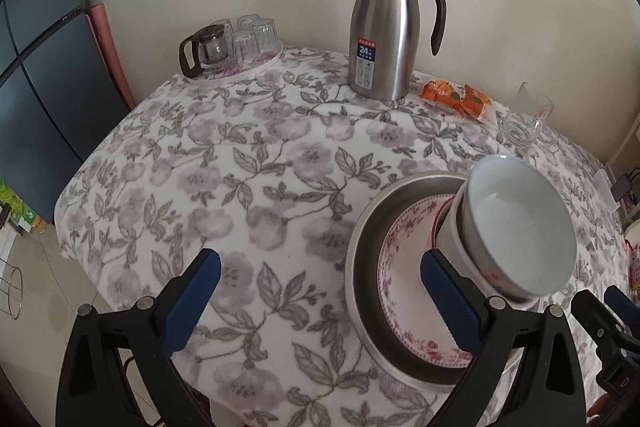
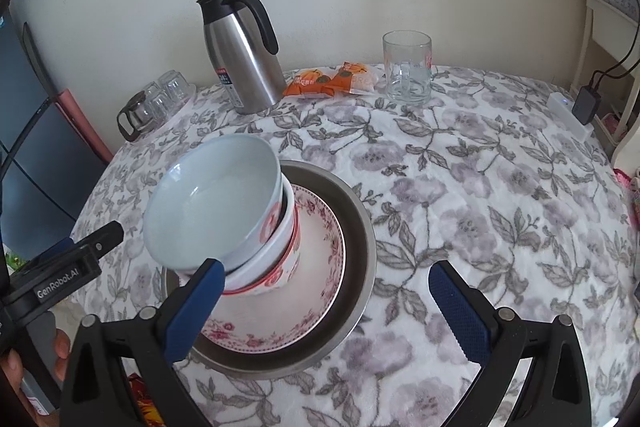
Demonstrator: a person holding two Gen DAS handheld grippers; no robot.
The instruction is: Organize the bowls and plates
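Observation:
A stack of white bowls with red patterns (image 1: 520, 227) (image 2: 216, 211) stands on a pink floral plate (image 1: 404, 267) (image 2: 320, 259), which lies in a steel pan (image 1: 360, 255) (image 2: 360, 227). The stack leans, and the top bowl tilts toward the cameras. My left gripper (image 1: 320, 291) is open and empty, to the left of the pan, with its right finger (image 1: 448, 299) beside the bowls. My right gripper (image 2: 328, 299) is open and empty above the pan's near right side, with its left finger (image 2: 196, 307) in front of the stack.
On the floral tablecloth (image 1: 240, 167) (image 2: 480, 207) stand a steel thermos jug (image 1: 384, 31) (image 2: 240, 55), orange snack packets (image 1: 456, 95) (image 2: 328, 79), a glass mug (image 1: 524, 119) (image 2: 408, 67) and a tray of glasses with a small teapot (image 1: 228, 43) (image 2: 156, 103) at the back.

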